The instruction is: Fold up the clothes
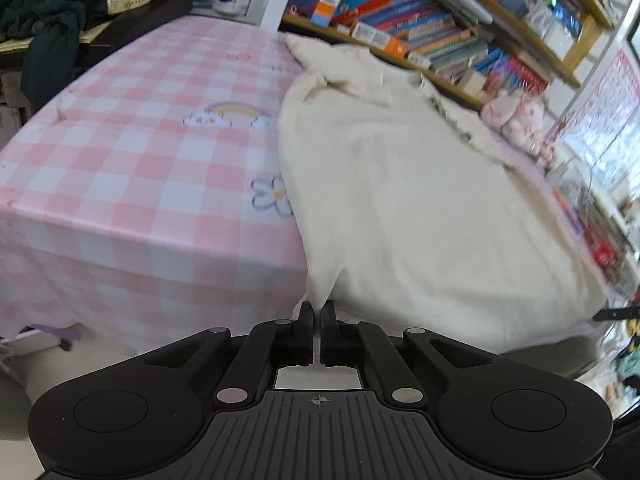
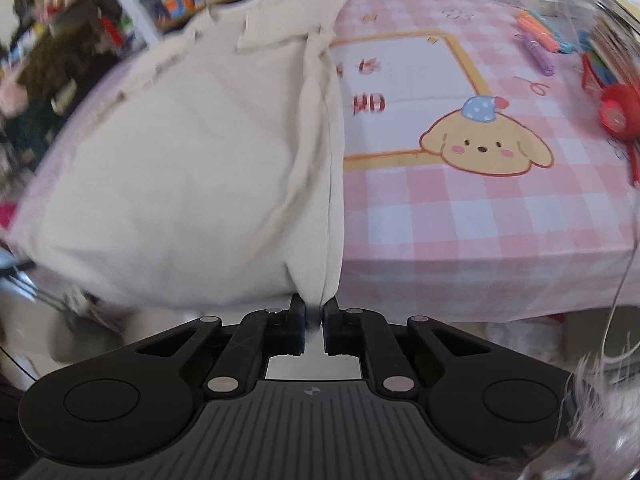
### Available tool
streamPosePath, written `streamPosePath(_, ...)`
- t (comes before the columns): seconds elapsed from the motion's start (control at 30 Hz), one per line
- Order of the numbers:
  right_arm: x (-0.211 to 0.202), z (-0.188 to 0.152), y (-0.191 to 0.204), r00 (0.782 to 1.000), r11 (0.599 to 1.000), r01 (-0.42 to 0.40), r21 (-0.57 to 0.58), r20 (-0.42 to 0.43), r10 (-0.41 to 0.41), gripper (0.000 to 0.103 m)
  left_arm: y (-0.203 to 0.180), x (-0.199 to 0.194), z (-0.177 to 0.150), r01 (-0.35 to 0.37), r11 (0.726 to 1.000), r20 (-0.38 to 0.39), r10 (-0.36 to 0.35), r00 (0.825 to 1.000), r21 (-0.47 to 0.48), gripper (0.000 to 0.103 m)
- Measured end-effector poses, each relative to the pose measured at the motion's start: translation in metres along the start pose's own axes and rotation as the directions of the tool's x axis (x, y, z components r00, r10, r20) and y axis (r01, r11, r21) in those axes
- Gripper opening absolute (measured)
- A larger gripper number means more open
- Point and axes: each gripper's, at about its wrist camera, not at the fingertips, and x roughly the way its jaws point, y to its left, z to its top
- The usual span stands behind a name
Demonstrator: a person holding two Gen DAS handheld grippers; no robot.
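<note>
A cream garment [image 1: 400, 184] lies spread lengthwise on a table covered with a pink checked cloth [image 1: 140, 152]. Its collar end lies far from me, near the bookshelf. My left gripper [image 1: 318, 309] is shut on the garment's near left corner at the table's front edge. In the right wrist view the same cream garment [image 2: 200, 152] fills the left half, with a folded strip along its right side. My right gripper [image 2: 314, 307] is shut on the garment's near right corner, at the front edge of the pink checked cloth [image 2: 460, 220].
A bookshelf [image 1: 440, 28] full of books stands behind the table. Dark clothes [image 1: 44, 16] pile at the far left. Pink plush items [image 1: 516, 116] sit by the shelf. Pens [image 2: 540, 40] and a red round object [image 2: 620, 110] lie at the table's right.
</note>
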Motion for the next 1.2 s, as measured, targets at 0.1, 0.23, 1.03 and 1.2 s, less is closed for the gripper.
streamPosePath(0.1, -0.011, 0.004, -0.004, 0.998, 0.995, -0.056, 0.079, 0.045, 0.053, 0.008, 0.002, -0.001, 0.005, 0.021, 0.999, 0.018, -0.020, 1.000, -0.041, 0.001)
streamPosePath(0.23, -0.013, 0.010, -0.003, 0.994, 0.988, -0.089, 0.122, 0.065, 0.082, 0.008, 0.001, 0.001, 0.009, 0.034, 0.996, 0.032, -0.032, 0.999, -0.080, 0.001)
streamPosePath(1.03, -0.020, -0.050, -0.006, 0.969, 0.989, 0.148, -0.010, -0.199, -0.147, 0.007, -0.012, -0.018, -0.043, 0.090, 0.992, -0.330, -0.058, 0.942, 0.083, 0.000)
streamPosePath(1.2, -0.017, -0.062, 0.005, 0.937, 0.982, 0.141, -0.127, -0.302, -0.174, 0.007, -0.023, -0.021, -0.040, 0.206, 0.961, -0.391, -0.120, 0.913, 0.185, 0.000)
